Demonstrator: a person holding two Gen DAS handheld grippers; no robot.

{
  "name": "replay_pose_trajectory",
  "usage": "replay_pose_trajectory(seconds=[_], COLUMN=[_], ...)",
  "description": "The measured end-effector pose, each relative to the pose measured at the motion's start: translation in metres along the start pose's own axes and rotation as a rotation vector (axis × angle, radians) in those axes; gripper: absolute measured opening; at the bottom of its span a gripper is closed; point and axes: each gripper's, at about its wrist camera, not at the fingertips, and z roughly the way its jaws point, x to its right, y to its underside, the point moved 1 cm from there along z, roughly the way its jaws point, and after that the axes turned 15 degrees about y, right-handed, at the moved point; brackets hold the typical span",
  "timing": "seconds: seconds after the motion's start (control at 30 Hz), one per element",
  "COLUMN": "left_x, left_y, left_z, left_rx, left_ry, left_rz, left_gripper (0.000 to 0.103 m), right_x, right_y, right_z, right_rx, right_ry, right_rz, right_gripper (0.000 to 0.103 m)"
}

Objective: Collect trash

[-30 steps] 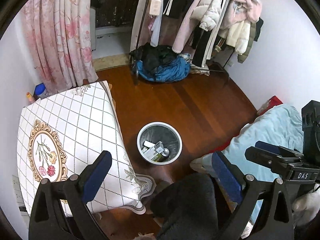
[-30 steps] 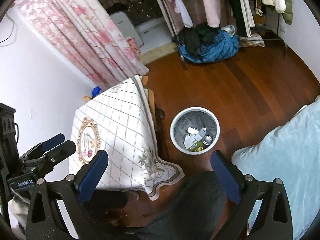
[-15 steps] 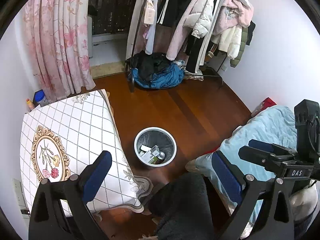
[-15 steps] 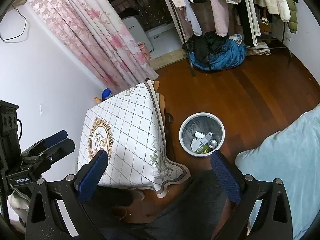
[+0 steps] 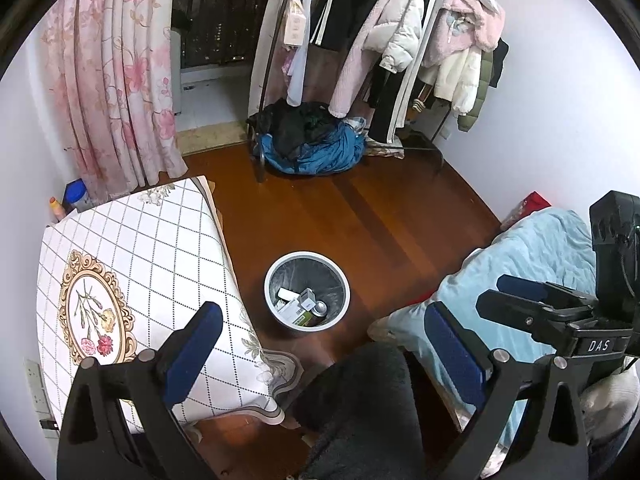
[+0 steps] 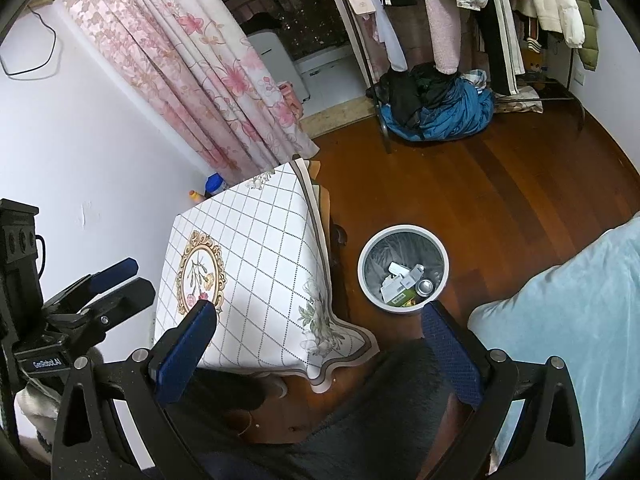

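Note:
A white waste bin (image 5: 307,289) (image 6: 403,269) stands on the wooden floor between a small table and a bed. It holds trash (image 5: 301,305) (image 6: 404,283): white cartons, a green pack and a can. My left gripper (image 5: 320,344) hangs high above the floor, open, with nothing between its blue pads. My right gripper (image 6: 320,336) is open and empty too, just as high. Each gripper shows at the edge of the other's view. The bin lies well below and ahead of both.
A table under a white checked cloth (image 5: 140,280) (image 6: 256,264) stands left of the bin. A bed with a light blue cover (image 5: 532,264) (image 6: 568,320) is on the right. A clothes rack (image 5: 400,40), a blue and black pile (image 5: 316,140) and a pink curtain (image 5: 116,80) are at the back. A person's dark-clad leg (image 5: 360,408) is below.
Both grippers have risen and pulled back, so the bin and table look smaller and more of the room shows. Both stay open and empty.

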Motion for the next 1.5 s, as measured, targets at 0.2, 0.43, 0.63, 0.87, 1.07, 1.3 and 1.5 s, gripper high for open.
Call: replay_pose_trajectory(seconds=[0.2, 0.43, 0.63, 0.87, 1.07, 1.3, 1.5], left_x=[0.002, 0.003, 0.003, 0.002, 0.001, -0.001, -0.002], left_y=[0.001, 0.002, 0.003, 0.005, 0.004, 0.004, 0.005], left_z=[0.001, 0.002, 0.002, 0.000, -0.002, -0.002, -0.002], left_rx=[-0.004, -0.009, -0.009, -0.001, 0.005, 0.006, 0.006], left_ry=[0.016, 0.026, 0.037, 0.040, 0.035, 0.031, 0.029], left_rz=[-0.004, -0.007, -0.016, -0.036, -0.044, -0.049, -0.050], left_gripper=[0.103, 0.103, 0.103, 0.103, 0.103, 0.103, 0.103], right_x=[0.006, 0.010, 0.008, 0.001, -0.005, -0.008, -0.010], right_y=[0.002, 0.005, 0.006, 0.004, 0.004, 0.002, 0.003], right_z=[0.001, 0.002, 0.000, -0.002, -0.001, 0.001, 0.002], right_rx=[-0.002, -0.008, -0.012, -0.020, -0.029, -0.035, -0.042], right_ry=[0.008, 0.010, 0.007, 0.006, 0.003, 0.001, 0.001], right_rz=[-0.004, -0.006, -0.014, -0.032, -0.045, -0.055, -0.056], right_gripper=[0.103, 0.103, 0.103, 0.103, 0.103, 0.103, 0.103])
